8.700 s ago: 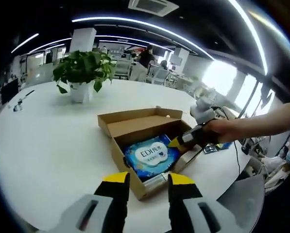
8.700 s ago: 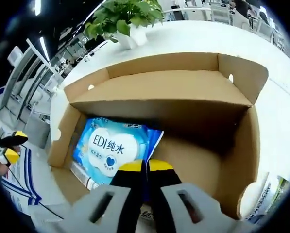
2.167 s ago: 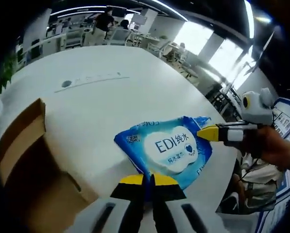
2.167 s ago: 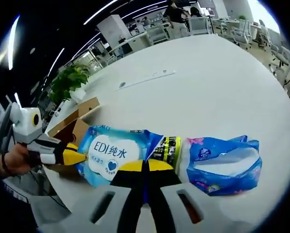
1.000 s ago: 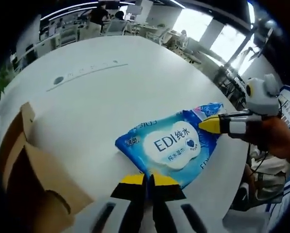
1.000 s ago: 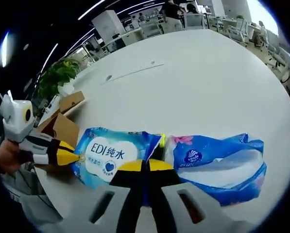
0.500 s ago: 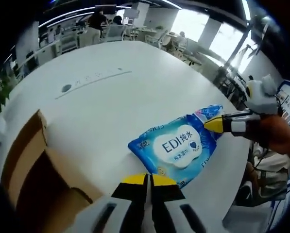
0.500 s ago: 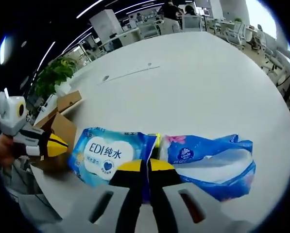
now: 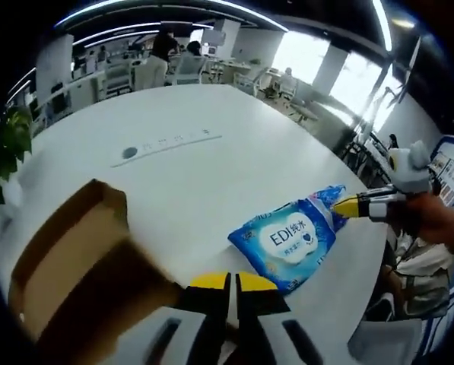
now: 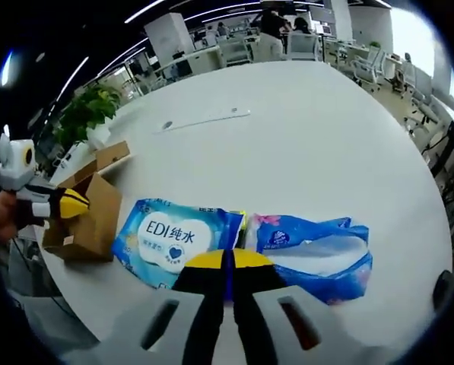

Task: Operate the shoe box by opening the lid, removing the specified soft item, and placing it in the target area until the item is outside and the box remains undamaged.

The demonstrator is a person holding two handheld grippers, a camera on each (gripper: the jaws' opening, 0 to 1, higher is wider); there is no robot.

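Left claw has its jaws pressed together on nothing, hanging over the box with the wipes pack lying flat on the table, well apart from it. Right claw also shows its yellow tips pressed together at the pack's near edge, though whether it pinches that edge I cannot tell. With the pack out beside the tissue pack, the step is probably a clean retreat: part the right tips if they pinch, lift straight up so the pack does not drag, and keep the left off the box flaps.

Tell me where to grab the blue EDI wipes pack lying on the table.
Grip the EDI wipes pack by its thin, crimped near edge, low along the table from the right gripper side. It lies flat and soft, and the far side abuts the tissue pack.
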